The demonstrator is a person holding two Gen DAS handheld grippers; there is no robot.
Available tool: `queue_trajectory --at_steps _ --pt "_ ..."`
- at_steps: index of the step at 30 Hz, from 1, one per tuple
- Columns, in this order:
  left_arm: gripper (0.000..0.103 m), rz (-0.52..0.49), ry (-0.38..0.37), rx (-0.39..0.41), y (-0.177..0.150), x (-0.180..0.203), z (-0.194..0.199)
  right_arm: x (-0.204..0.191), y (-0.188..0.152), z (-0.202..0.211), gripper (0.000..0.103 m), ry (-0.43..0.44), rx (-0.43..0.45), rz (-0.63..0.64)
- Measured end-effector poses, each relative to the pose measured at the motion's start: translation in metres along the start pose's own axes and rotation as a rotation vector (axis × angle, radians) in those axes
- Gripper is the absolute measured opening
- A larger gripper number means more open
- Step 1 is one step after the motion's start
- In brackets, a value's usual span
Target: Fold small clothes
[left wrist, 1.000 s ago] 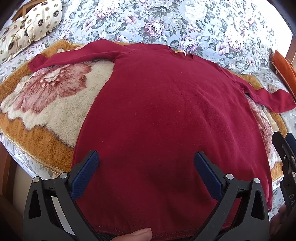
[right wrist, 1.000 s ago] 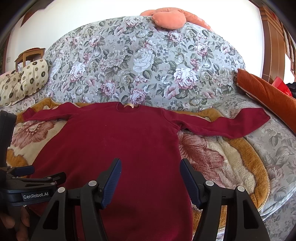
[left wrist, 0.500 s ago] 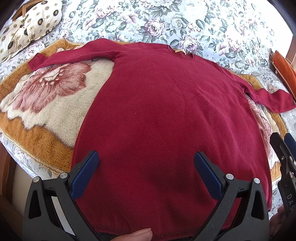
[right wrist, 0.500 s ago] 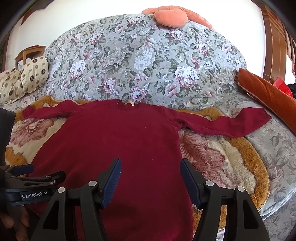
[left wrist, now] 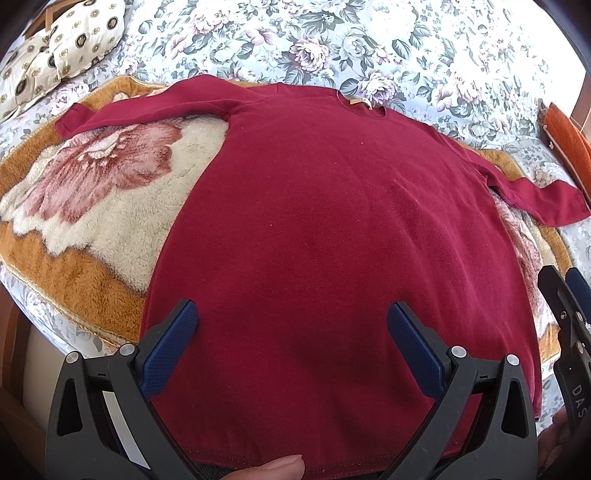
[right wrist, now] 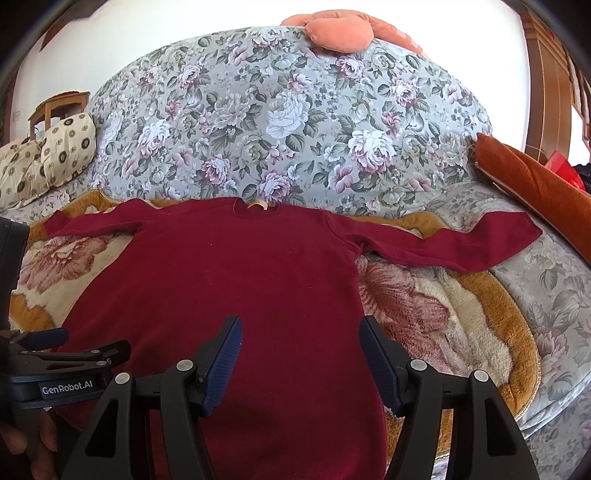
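A dark red long-sleeved top [left wrist: 332, 229] lies flat, front side down or up I cannot tell, with both sleeves spread out, on a fleece blanket. It also shows in the right wrist view [right wrist: 236, 280]. My left gripper [left wrist: 291, 317] is open and empty, hovering above the top's hem near its left half. My right gripper [right wrist: 301, 332] is open and empty above the hem's right side. The right gripper also shows at the right edge of the left wrist view [left wrist: 565, 314], and the left gripper shows at the left of the right wrist view [right wrist: 62, 354].
An orange, cream and pink flowered blanket [left wrist: 96, 206] covers a floral sofa [right wrist: 280, 122]. A patterned cream pillow [right wrist: 44, 158] lies far left, an orange cushion [right wrist: 535, 184] at right, a peach cushion [right wrist: 340, 29] on the sofa back. The sofa's front edge [left wrist: 40, 306] is near.
The right wrist view has shifted slightly downward toward the top. Both grippers stay open and the top has not moved.
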State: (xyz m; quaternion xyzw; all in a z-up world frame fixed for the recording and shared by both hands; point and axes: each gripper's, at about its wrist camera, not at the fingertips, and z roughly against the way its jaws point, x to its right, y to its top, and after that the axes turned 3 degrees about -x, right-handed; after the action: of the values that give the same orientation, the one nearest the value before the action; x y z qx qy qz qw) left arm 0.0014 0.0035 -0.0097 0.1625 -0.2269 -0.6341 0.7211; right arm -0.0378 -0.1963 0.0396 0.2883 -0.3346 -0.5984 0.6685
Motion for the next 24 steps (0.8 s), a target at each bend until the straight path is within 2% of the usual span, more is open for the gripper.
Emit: queue_trajectory --at_steps 24 --pt "0.103 0.013 -0.012 -0.011 -0.0008 -0.001 -0.001 0.0011 -0.0023 -0.0029 0.063 0.001 -0.006 0.001"
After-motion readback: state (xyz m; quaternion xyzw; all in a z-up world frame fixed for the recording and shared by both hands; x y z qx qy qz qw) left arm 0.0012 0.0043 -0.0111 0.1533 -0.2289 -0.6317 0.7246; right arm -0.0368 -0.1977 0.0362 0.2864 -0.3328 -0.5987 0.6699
